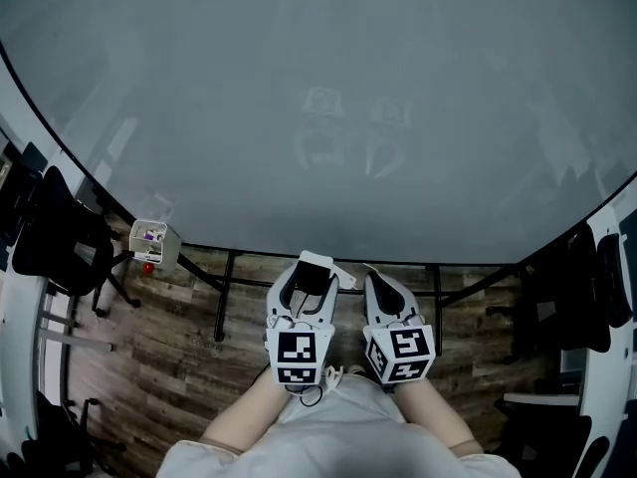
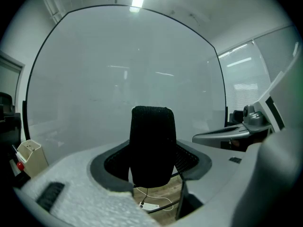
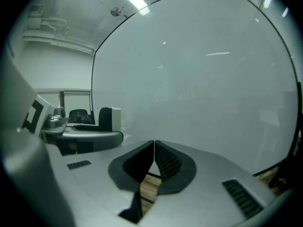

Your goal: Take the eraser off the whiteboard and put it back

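Left gripper view: my left gripper (image 2: 150, 167) has its jaws wide apart and closed on the whiteboard eraser (image 2: 151, 145). The eraser stands upright between them, its dark felt face toward the camera. Behind it the whiteboard (image 2: 142, 70) fills the view, blank as far as I can see.

In the right gripper view, my right gripper (image 3: 154, 167) has its jaws pressed together with nothing between them.

In the head view both grippers sit close to my body, below the board's lower edge and above a wooden floor (image 1: 179, 337). A small box of markers (image 1: 151, 237) hangs at the board's lower left.

I judge the first half done, since the eraser is off the board. Putting it back is left to do.
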{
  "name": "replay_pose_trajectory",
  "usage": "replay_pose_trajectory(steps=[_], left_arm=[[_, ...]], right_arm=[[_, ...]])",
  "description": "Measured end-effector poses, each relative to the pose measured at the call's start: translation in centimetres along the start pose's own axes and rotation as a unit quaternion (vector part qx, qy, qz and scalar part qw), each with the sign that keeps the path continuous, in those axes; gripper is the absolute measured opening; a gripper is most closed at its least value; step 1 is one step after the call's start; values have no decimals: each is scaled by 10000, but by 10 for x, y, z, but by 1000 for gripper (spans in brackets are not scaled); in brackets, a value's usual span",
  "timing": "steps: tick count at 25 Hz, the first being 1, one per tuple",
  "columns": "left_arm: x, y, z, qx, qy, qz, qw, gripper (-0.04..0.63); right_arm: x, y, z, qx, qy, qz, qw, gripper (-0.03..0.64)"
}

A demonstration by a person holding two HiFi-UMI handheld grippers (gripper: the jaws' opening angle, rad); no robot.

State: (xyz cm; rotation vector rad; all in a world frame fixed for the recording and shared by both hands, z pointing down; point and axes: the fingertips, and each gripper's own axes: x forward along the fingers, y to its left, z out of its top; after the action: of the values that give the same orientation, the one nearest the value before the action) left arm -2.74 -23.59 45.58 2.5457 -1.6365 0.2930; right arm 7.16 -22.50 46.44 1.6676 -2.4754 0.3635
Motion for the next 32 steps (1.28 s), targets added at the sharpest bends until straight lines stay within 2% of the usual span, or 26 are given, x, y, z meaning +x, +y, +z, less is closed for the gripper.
replay_pose_trajectory(steps=[10,17,22,32], left_arm=[[-3,4,1,-67,-41,126,9999,265],[4,-1,8,-161,-79,-35,9998,265],[23,-3,28,-1,-165,6,9999,265],[59,12,87,52,-614,450,9971,265]], right_arm=[[-7,-1,-1,-60,-11,-11,10000,28],[-6,-5,8,-138,-132,-21,9998,28],[-3,-15,18,-207,-218,-34,9995,28],[6,-30,24,-239,-195,55,9995,28]])
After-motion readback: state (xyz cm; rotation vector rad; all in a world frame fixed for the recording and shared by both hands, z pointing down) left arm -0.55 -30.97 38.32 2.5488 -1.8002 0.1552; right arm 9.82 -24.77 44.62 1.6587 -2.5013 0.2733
